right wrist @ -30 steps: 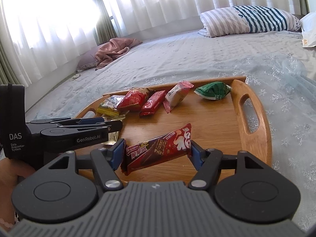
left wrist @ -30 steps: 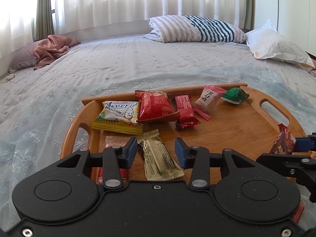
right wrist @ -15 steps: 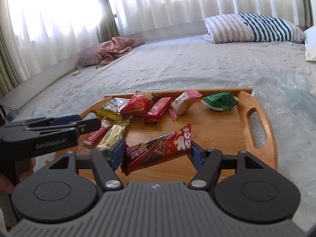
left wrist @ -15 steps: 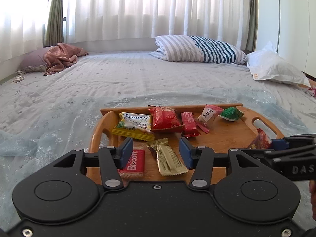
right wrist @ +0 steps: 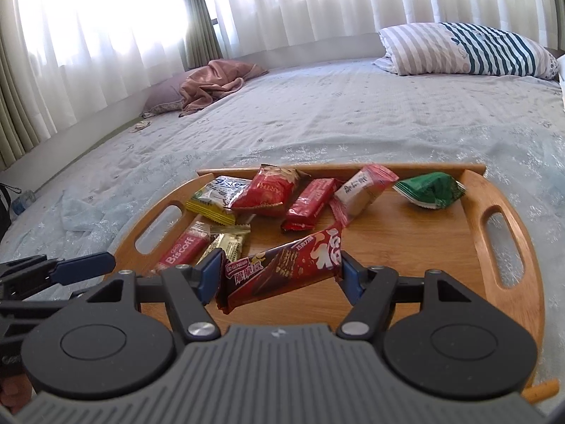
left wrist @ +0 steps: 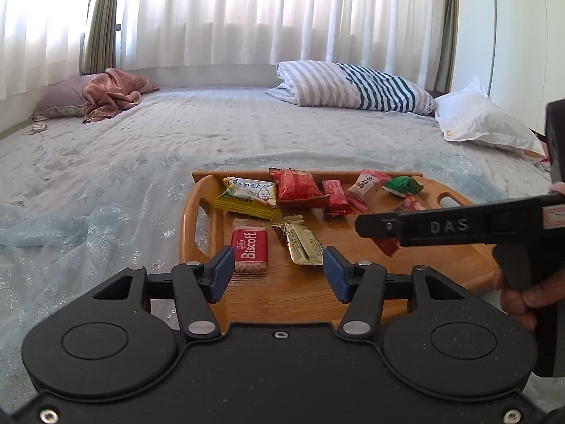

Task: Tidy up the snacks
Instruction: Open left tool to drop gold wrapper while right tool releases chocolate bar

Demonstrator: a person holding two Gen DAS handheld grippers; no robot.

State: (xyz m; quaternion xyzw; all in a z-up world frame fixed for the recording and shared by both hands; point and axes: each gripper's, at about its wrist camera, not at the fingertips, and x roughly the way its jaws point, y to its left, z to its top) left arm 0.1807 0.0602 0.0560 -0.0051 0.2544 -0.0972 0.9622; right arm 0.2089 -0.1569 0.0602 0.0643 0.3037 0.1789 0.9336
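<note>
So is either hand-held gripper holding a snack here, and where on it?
Right hand-held gripper clamps the red wafer bar by its two ends; left hand-held gripper, opening, holds nothing.

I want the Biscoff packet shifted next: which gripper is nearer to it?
Left. The left gripper, jaws opening and empty, sits just short of the Biscoff packet at the tray's near-left. The right gripper, holding the red wafer bar, is farther toward the tray's middle.
</note>
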